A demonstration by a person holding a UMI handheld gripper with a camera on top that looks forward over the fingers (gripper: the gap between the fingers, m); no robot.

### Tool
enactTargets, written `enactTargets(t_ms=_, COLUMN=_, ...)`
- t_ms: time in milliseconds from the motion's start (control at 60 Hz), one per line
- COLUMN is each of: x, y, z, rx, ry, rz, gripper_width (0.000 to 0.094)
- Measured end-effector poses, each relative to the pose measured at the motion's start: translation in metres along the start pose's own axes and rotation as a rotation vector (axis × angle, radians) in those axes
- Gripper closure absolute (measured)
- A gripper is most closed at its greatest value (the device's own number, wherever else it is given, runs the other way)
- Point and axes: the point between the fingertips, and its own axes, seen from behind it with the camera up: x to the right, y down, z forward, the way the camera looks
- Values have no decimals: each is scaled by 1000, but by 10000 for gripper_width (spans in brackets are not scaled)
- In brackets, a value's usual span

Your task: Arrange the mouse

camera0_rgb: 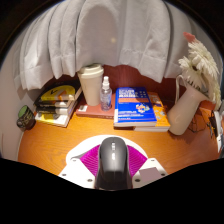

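Observation:
A dark grey computer mouse (pixel 112 160) sits between my two fingers, its nose pointing away over the brown desk (pixel 60 145). The magenta pads (pixel 88 156) press against both of its sides, so my gripper (pixel 112 166) is shut on the mouse. It seems held a little above the desk surface. The rear of the mouse is hidden low between the fingers.
At the back of the desk stand a blue book (pixel 140 107), a clear bottle (pixel 106 95), a white cup (pixel 92 84), a stack of books (pixel 58 103) and a white vase with dried stems (pixel 188 100). A white curtain (pixel 110 35) hangs behind.

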Motion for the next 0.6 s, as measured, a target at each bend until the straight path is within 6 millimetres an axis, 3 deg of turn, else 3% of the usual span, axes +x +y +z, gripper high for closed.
enactTargets(t_ms=100, x=-3, y=32, z=31, rx=-72, ry=-27, rz=12, gripper_width=569)
enactTargets(t_ms=200, x=-7, y=52, z=52, rx=-96, ry=-51, rz=40, gripper_width=565)
enactTargets(t_ms=300, x=-5, y=46, z=52, rx=-62, ry=-39, rz=40, gripper_width=554)
enactTargets(t_ms=517, x=-4, y=44, z=52, rx=-22, ry=-26, rz=61, gripper_width=427)
enactTargets(t_ms=600, x=-14, y=41, z=51, rx=-9, ry=-54, rz=85, gripper_width=244)
